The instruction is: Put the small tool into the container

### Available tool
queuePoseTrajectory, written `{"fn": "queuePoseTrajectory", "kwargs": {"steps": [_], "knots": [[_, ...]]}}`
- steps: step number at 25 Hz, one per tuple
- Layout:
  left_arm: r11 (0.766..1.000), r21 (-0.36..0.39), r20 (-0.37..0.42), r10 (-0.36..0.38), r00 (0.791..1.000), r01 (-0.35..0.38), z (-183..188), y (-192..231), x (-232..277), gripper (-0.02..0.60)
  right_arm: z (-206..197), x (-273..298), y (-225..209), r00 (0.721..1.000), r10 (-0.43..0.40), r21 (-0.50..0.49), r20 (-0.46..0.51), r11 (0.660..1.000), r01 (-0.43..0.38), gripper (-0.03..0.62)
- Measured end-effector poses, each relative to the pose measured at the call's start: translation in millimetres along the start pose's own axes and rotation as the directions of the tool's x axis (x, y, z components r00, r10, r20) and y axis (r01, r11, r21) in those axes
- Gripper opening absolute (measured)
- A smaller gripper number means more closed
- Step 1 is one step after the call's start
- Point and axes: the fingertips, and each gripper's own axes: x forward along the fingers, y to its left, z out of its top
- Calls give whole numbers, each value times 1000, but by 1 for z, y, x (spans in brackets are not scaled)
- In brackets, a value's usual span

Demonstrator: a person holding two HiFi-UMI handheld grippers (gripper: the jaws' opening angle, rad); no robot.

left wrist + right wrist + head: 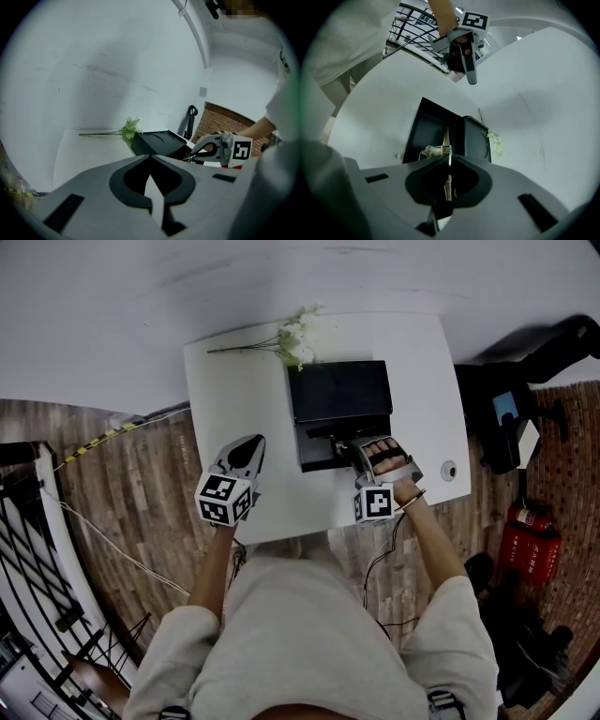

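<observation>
A black container (339, 395) lies open in the middle of the white table (234, 381). Its lower tray (423, 133) holds a pale, wiry item (430, 151). My right gripper (351, 442) is at the tray's front edge, shut on a thin brass-coloured tool (446, 138). The tool sticks out past the jaw tips and points over the tray. The right gripper view shows that gripper (449, 158) closed around the blade. My left gripper (255, 441) hovers over bare table left of the container, shut and holding nothing (151, 157). It also appears in the right gripper view (471, 79).
A sprig of white flowers (296, 337) lies at the table's far edge behind the container. A small round item (448, 469) sits near the right edge. Off the table to the right are dark gear (511, 418) and a red fire extinguisher (521, 542). A metal railing (28, 549) stands at left.
</observation>
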Motion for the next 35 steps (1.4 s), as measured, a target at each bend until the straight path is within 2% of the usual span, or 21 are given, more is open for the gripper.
{"fn": "queuePoseTrajectory", "kwargs": {"steps": [6, 16, 26, 35], "knots": [[1000, -10, -3, 9, 1000, -9, -3, 6, -2, 9, 0, 17, 4, 1000, 0, -14, -14, 1000, -1, 6], [1000, -20, -9, 23, 1000, -23, -9, 16, -5, 9, -2, 32, 4, 1000, -18, 41, -15, 999, 19, 8], [999, -24, -5, 23, 1000, -23, -8, 18, -6, 9, -2, 36, 7, 1000, 4, 18, -25, 1000, -3, 9], [999, -28, -2, 28, 1000, -28, -9, 20, -8, 9, -2, 40, 22, 998, 55, -9, -34, 998, -55, 43]]}}
